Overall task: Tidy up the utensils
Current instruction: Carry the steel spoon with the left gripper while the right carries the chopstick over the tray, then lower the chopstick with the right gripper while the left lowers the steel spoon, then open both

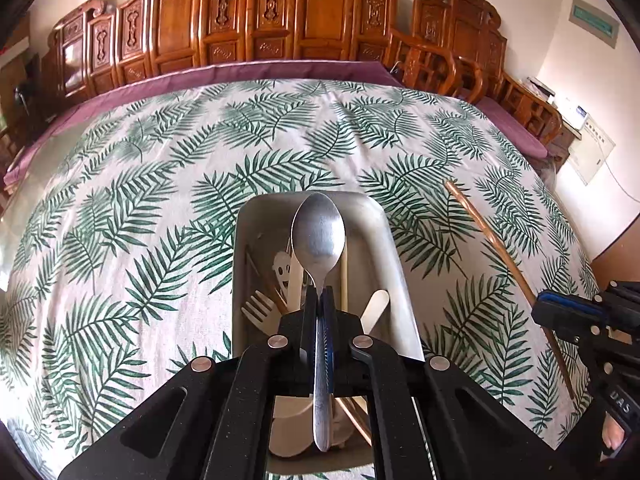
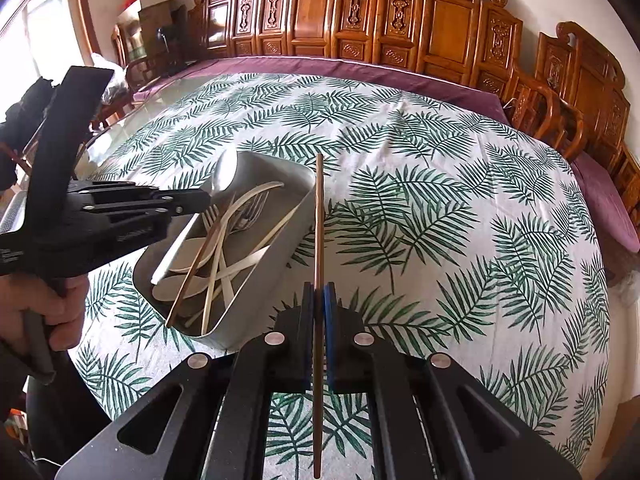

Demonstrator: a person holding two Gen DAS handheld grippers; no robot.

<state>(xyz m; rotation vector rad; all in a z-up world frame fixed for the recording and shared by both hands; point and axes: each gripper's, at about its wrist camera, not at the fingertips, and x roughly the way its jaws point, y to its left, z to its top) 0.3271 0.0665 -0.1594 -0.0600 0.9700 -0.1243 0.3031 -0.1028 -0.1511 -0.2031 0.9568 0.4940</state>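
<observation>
Steel spoon [image 1: 318, 236] sat pinched in the left gripper [image 1: 319, 300] above the tray [image 1: 384, 232]; the right gripper [image 2: 319, 292] pinched 1 chopstick [image 2: 319, 216] beside it. Best lower each lengthwise before letting go.

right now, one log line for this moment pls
left gripper: shut on metal spoon over tray | right gripper: shut on chopstick beside tray

White letters reading "DAS", seen partly, stood on the black right hand-held gripper [image 1: 560, 310]; print on the left one [image 2: 204, 199] was too blurred to read.
</observation>
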